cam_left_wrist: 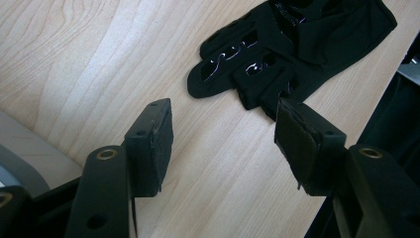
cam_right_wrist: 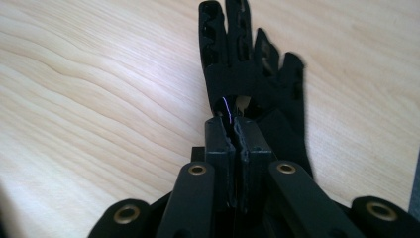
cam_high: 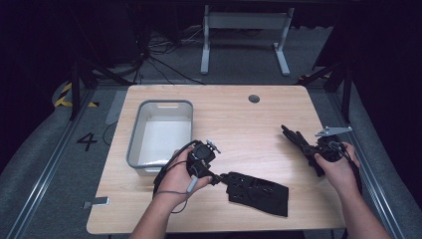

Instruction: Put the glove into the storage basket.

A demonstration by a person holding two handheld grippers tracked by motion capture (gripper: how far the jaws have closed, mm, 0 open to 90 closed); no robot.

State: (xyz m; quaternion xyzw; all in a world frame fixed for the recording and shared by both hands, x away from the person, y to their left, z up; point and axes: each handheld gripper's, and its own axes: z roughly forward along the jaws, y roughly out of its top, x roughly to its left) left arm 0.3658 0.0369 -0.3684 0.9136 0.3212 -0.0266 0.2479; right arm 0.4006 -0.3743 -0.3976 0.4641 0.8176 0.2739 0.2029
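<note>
A: On the table (cam_high: 239, 114), at our five o'clock, one glove (cam_high: 259, 189) lies flat, its long axis running from about ten to four. Our left gripper (cam_high: 219, 178) sits just beside its near end, jaws spread wide with nothing between them.

B: And in the left gripper view that glove (cam_left_wrist: 292, 44) lies ahead at roughly one o'clock, fingers toward us. We judge the left hand (cam_high: 176, 175) far the nearer one to take it.

A: The right?

B: At our three o'clock, the right gripper (cam_right_wrist: 233, 134) is clamped on the second glove (cam_right_wrist: 247, 74), jaws pressed together on its cuff, fingers pointing away at twelve.

A: The bin (cam_high: 161, 134) waits at ten o'clock, beside our left hand.
</note>
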